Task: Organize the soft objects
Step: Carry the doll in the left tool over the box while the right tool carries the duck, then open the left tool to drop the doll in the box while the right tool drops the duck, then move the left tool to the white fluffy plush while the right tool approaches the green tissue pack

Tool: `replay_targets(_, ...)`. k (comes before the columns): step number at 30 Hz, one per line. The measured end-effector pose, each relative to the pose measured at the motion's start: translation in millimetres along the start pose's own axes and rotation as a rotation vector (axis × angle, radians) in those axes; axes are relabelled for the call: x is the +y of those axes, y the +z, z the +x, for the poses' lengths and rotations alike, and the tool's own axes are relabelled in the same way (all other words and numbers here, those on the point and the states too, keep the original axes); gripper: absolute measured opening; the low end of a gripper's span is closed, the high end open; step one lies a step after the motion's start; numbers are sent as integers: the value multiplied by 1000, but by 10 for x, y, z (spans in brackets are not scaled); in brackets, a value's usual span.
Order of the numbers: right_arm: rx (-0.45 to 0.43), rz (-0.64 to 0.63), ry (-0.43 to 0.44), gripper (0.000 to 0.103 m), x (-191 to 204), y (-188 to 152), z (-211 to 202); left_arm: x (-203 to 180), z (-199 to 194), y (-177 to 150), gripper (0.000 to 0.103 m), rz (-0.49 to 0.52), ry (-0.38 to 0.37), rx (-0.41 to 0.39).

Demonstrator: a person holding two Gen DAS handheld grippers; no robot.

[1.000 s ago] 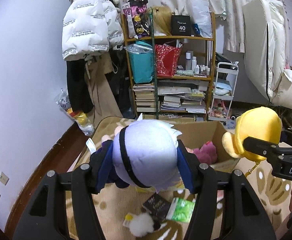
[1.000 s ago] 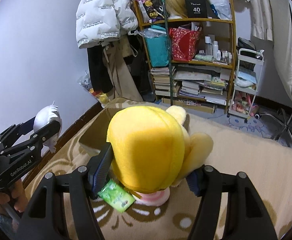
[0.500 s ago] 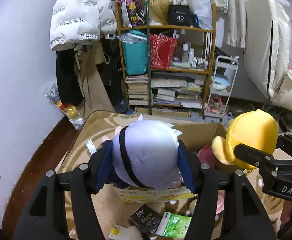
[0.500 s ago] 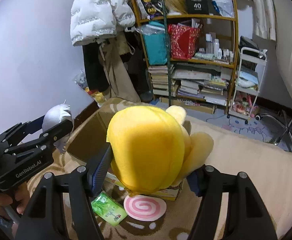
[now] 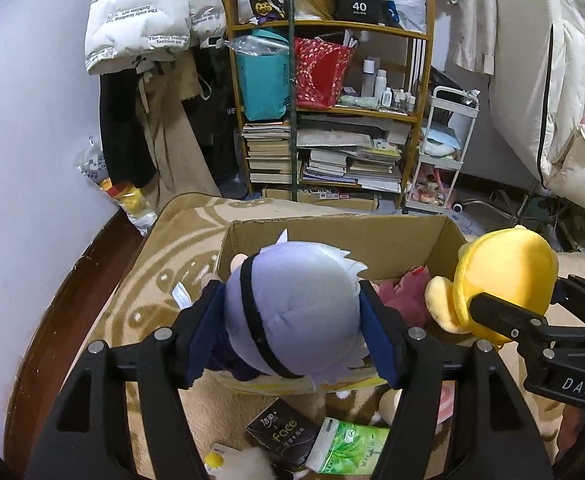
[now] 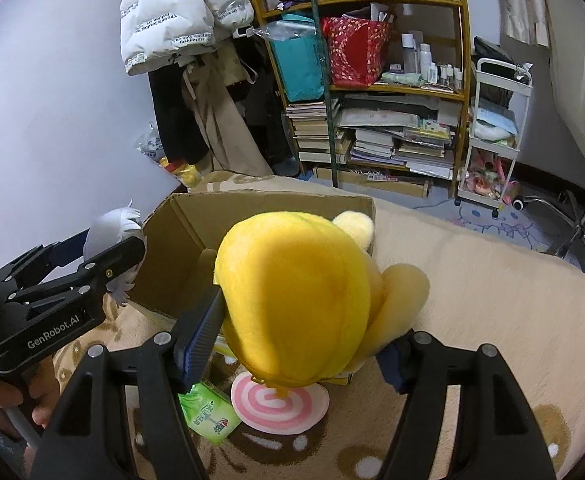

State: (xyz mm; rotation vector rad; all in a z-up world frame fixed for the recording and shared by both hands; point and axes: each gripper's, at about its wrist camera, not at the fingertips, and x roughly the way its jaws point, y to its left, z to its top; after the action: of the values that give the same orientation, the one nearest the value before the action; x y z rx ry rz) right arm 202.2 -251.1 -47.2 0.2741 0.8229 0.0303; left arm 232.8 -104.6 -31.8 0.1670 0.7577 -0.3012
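My left gripper (image 5: 290, 332) is shut on a lavender-haired plush doll (image 5: 296, 312) and holds it above the near edge of an open cardboard box (image 5: 332, 236). A pink plush (image 5: 406, 288) lies inside the box. My right gripper (image 6: 298, 332) is shut on a yellow plush (image 6: 296, 300), held over the box's right near corner (image 6: 252, 208). The yellow plush also shows in the left wrist view (image 5: 508, 276), and the lavender doll in the right wrist view (image 6: 112, 228).
The box sits on a beige patterned blanket (image 6: 492, 288). Below the grippers lie a green tissue pack (image 5: 348, 446), a black "face" packet (image 5: 282, 430), a white fluffy toy (image 5: 248, 466) and a pink swirl disc (image 6: 280, 404). A cluttered bookshelf (image 5: 332, 120) and white cart (image 5: 444, 152) stand behind.
Both grippers have moved forward and up with their plushes, from over the blanket to above the box. The box's inside now shows more fully.
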Motion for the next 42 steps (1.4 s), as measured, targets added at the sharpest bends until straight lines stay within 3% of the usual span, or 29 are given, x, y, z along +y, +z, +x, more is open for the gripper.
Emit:
replay_targets(5, 7, 8, -2, 75, -12, -15, 28, -24, 37, 26, 68, 11, 4, 14)
replay_targets(7, 11, 9, 5, 75, -3, -18, 37, -18, 44, 28, 73, 8, 1, 23)
replay_targets(9, 15, 6, 6, 77, 6, -25, 45, -2, 38, 26, 88, -11, -11, 28)
replay_targets(15, 22, 21, 11, 78, -15, -28, 40, 94, -10, 12, 89, -50, -10, 25)
replay_targets(23, -5, 35, 8, 94, -10, -4, -96, 182, -197, -19, 97, -31, 35, 1)
replay_targets(27, -5, 28, 13, 96, 27, -27, -191, 254, -329, -56, 99, -48, 37, -8)
replay_targets(38, 43, 14, 10, 101, 176, -287, -330, 420, -529, -374, 102, -74, 56, 56)
replay_targets(42, 53, 19, 16, 101, 242, -380, -376, 474, -609, -516, 102, -77, 100, 84)
